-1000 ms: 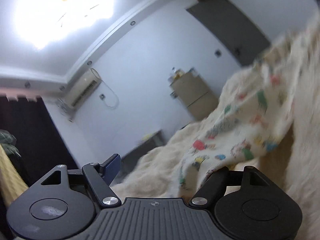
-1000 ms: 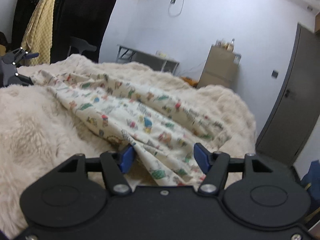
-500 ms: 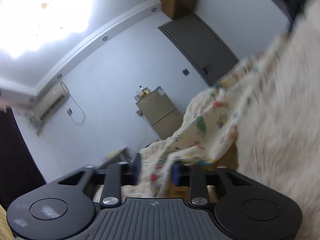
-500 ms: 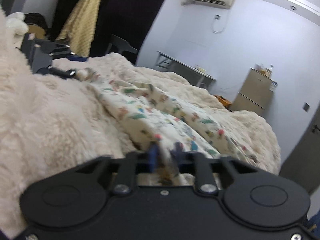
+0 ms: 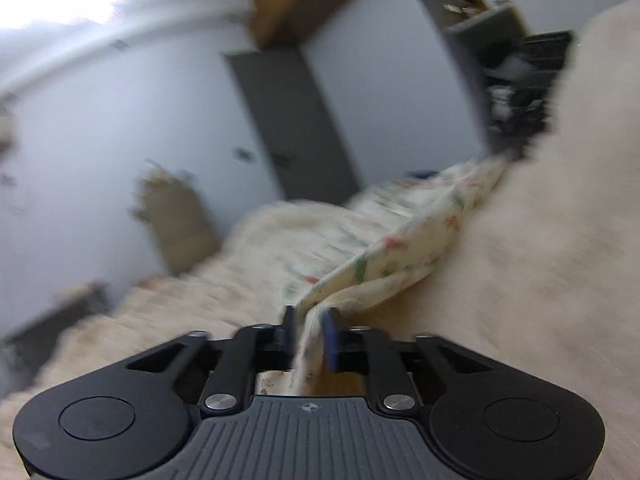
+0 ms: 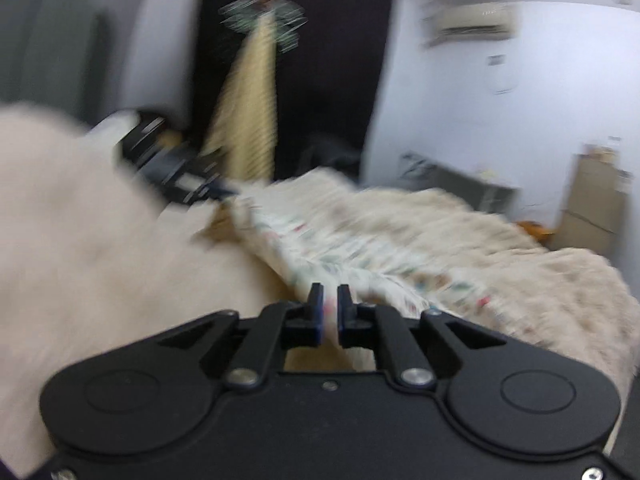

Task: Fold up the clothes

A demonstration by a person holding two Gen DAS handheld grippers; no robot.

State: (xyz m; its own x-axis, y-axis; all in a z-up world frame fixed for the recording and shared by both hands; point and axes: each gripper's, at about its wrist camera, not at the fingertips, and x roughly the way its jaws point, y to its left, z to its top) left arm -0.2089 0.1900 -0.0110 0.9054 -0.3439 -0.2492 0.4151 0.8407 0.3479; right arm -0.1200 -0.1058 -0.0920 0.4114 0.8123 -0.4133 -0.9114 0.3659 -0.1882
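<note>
Cream shaggy blanket (image 5: 540,264) spreads ahead of both my grippers, pale walls beyond.
Only my left view shows the grey door (image 5: 292,120); only my right shows the air conditioner (image 6: 472,24), hanging yellow cloth (image 6: 248,120) and my left gripper (image 6: 224,192) far ahead-left. My left gripper (image 5: 310,324) and right gripper (image 6: 329,300) each pinch the printed garment (image 5: 400,252), stretched between them over the blanket, blurred.
</note>
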